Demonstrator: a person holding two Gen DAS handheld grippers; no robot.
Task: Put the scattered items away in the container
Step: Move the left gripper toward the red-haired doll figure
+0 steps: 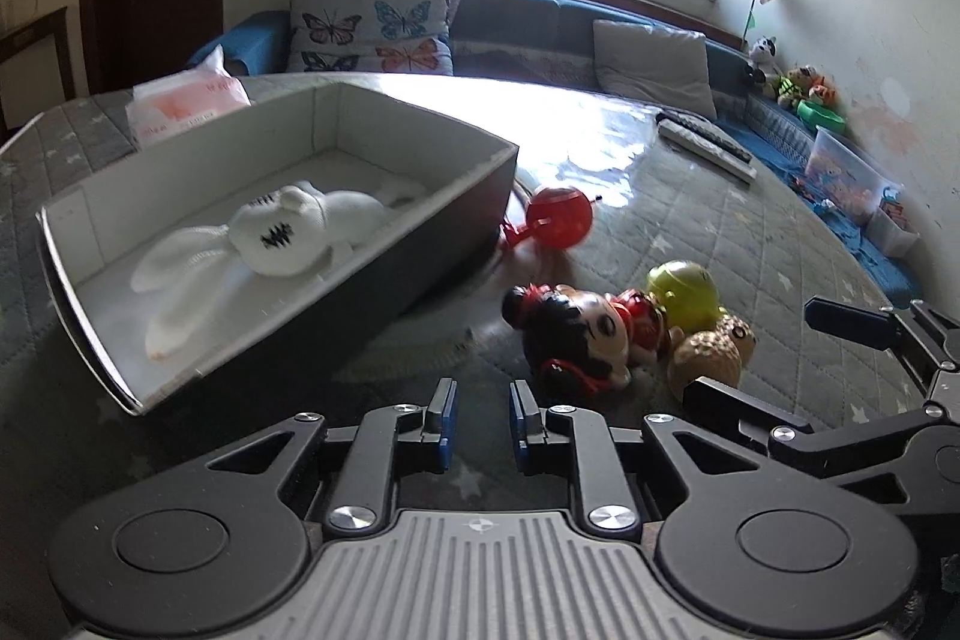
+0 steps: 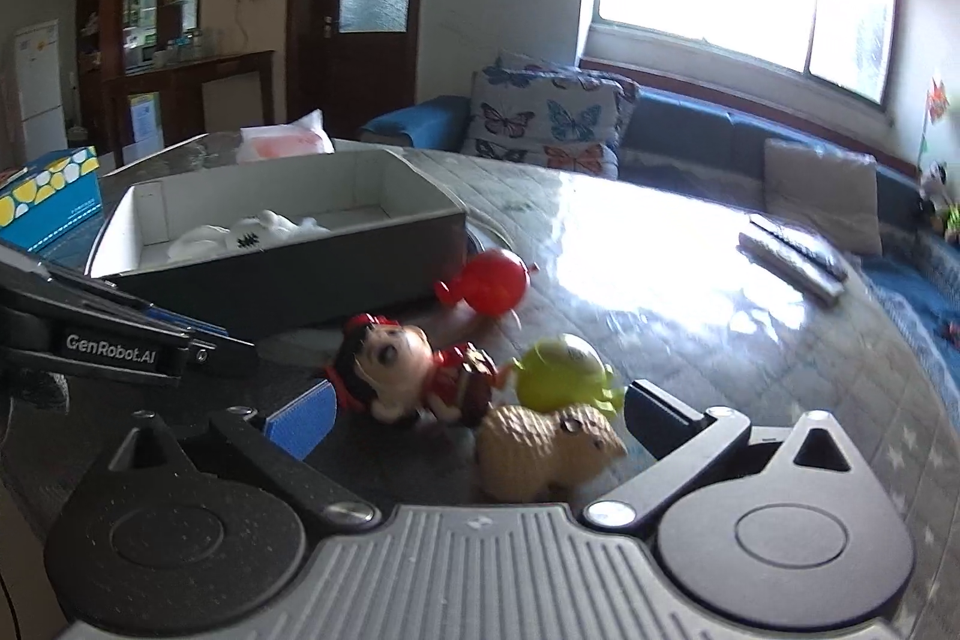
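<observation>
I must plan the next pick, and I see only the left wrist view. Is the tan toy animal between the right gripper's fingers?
Observer: Yes. The right gripper is wide open, and the tan toy lies between its fingers, not pressed.
Operator: What stands left of the box?
Observer: A blue tissue carton with yellow spots, beside the box.
Operator: And behind that?
Observer: A white fridge against the far wall.
</observation>
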